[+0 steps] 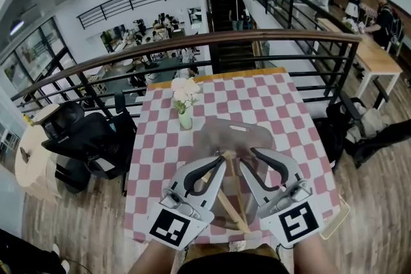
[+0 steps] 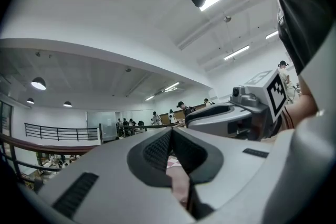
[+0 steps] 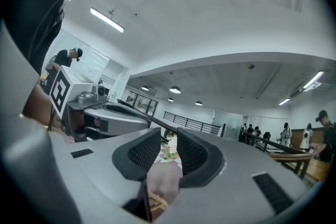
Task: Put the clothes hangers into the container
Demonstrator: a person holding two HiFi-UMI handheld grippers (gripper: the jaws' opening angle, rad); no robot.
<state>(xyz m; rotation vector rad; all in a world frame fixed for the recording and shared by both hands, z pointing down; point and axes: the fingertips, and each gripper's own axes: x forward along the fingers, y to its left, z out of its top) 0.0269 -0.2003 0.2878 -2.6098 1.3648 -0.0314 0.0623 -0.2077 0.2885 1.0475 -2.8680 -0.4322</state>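
My left fingers point(image 2: 157, 150) are pressed together at the tips, and my right fingers point(image 3: 191, 153) stand slightly apart and empty, with the vase of white flowers point(image 3: 169, 150) showing through the gap. The wooden hanger point(image 1: 235, 212) lies beneath both, by the translucent grey container point(image 1: 234, 131) on the checked tabletop point(image 1: 289, 106). Each marker cube point(image 1: 172, 228) carries a black-and-white square pattern.

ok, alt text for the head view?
Left hand-held gripper, shut, and right hand-held gripper, open, point over a wooden clothes hanger and pink checked table toward a grey container. A vase of white flowers stands left of it.
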